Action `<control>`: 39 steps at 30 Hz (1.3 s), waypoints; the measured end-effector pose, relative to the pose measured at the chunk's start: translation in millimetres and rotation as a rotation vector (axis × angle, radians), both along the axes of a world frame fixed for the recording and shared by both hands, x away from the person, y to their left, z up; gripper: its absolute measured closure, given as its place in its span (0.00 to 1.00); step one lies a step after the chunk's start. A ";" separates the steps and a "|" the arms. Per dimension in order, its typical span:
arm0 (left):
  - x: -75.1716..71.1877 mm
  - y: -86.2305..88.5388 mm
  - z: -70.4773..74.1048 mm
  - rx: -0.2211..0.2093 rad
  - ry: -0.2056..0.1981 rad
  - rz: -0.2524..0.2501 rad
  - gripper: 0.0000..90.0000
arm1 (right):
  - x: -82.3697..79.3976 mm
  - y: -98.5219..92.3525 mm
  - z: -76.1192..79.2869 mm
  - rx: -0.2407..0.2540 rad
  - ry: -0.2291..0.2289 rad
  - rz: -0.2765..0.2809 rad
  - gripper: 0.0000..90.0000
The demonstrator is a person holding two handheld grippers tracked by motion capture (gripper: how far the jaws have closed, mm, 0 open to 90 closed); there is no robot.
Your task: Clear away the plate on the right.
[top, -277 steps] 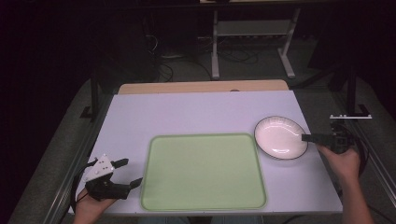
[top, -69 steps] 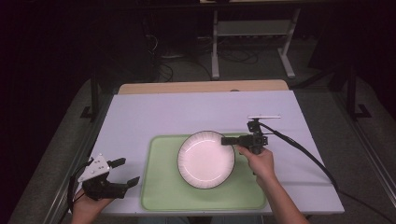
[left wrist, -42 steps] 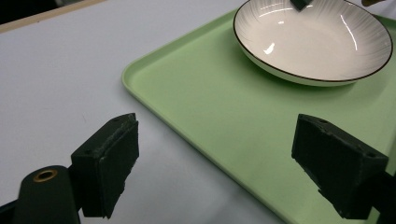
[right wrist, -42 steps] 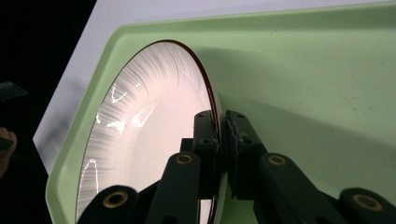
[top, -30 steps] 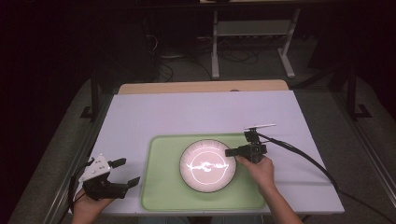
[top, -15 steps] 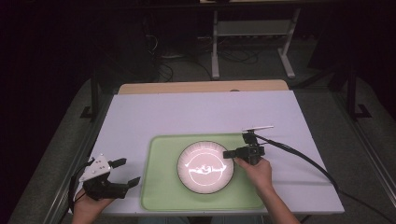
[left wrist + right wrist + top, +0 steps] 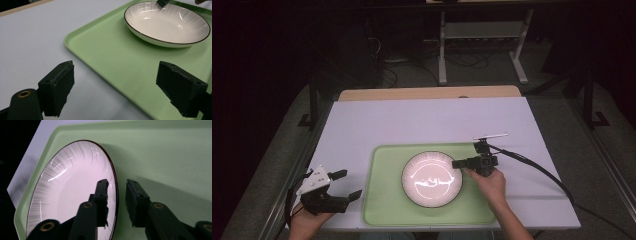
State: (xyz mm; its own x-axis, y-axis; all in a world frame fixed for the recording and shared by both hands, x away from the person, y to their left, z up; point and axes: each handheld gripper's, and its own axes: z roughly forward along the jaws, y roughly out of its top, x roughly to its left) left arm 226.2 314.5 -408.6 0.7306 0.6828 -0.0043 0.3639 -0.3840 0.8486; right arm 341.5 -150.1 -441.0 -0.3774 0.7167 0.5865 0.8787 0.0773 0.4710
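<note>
Plate point(image 7: 432, 179), white with a dark rim, sits on the green tray point(image 7: 382, 200) at the near middle of the white counter point(image 7: 422, 120) in the high view. The right gripper point(image 7: 458, 163) reaches its right edge from the right, held by a hand point(image 7: 488, 182). The left gripper point(image 7: 348, 184) rests at the near left, off the tray, jaws spread wide.

In the left gripper view, its jaws stand far apart over the tray's near-left edge point(image 7: 105, 50), with the plate point(image 7: 167, 22) farther off.

In the right gripper view, the jaws straddle the plate's rim point(image 7: 75, 185), one inside, one outside, with a small gap showing, so not clamped.
</note>
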 end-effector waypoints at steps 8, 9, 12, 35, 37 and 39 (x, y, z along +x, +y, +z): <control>0.2 -0.1 -0.5 0.003 0.003 0.002 0.16 | -6.5 -13.9 3.3 -0.011 -0.079 -0.010 0.62; 0.2 -0.1 -0.7 0.004 0.003 0.003 0.16 | -7.2 -17.0 3.0 -0.005 -0.083 -0.015 0.59; 0.3 -0.6 -1.0 0.007 0.004 0.002 0.16 | -8.9 -25.9 4.1 0.015 -0.117 -0.019 0.53; 1.6 -3.8 -3.1 0.017 0.013 0.000 0.16 | -26.3 -63.4 25.3 -0.017 -0.381 -0.002 0.31; 1.8 -3.6 -3.3 0.017 0.014 0.002 0.16 | -28.7 -66.7 27.0 -0.026 -0.405 0.000 0.30; 1.9 -3.6 -3.5 0.017 0.014 0.003 0.16 | -31.4 -70.1 29.2 -0.050 -0.431 -0.005 0.30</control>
